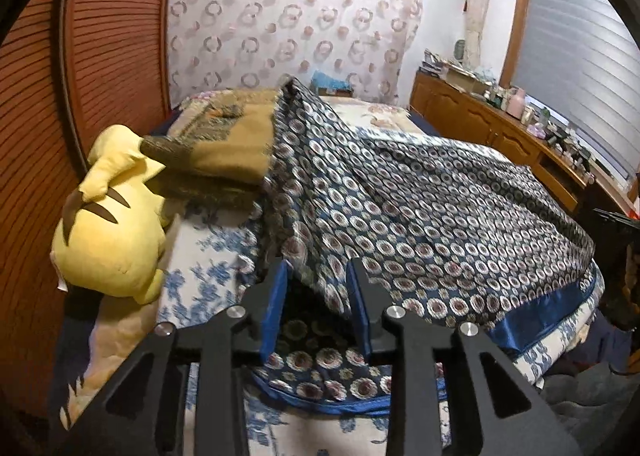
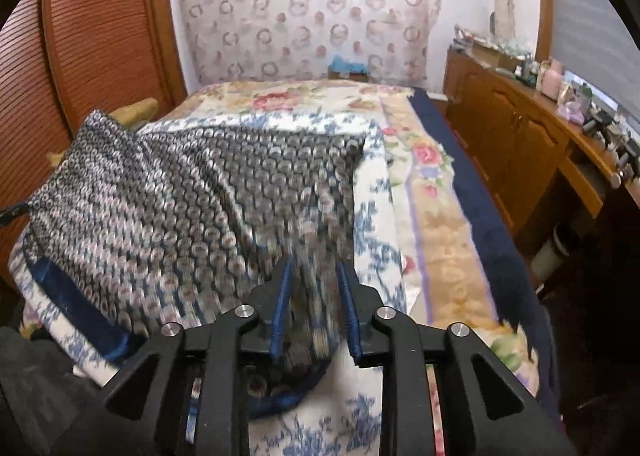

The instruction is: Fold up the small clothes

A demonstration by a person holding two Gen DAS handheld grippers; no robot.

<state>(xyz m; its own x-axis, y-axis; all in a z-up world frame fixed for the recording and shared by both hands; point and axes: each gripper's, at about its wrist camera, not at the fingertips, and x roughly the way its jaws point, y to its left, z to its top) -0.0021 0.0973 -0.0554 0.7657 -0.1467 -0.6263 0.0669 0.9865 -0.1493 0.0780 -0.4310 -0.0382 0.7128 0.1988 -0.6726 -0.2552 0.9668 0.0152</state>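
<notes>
A yellow plush toy (image 1: 110, 224) lies beyond and to the left of the left gripper (image 1: 320, 288), against the slatted wooden door (image 1: 100, 56). Next to it, ahead-left of the fingertips, sits a stack of folded brown blankets (image 1: 224, 144). A wooden sideboard (image 2: 520, 144) crowded with bottles runs along the far right of both views, well apart from either tool. A patterned curtain (image 2: 304, 16) hangs behind the bed (image 2: 440, 216).

The garment (image 1: 420, 208) is dark blue cloth printed with small ringed medallions and edged with a plain blue satin band. It spreads over a white sheet with blue flowers (image 1: 200, 268), rising in a tent-like ridge ahead of the left fingers; the right view of it is blurred.

On the left, a raised fold of the cloth passes between the blue-padded fingers, which stand close on either side and appear to pinch it. The right gripper (image 2: 314, 288) has a bunched corner of the cloth (image 2: 200, 196) gathered between its fingers, which hold it in a pinch, the rest stretching away forward and left.
</notes>
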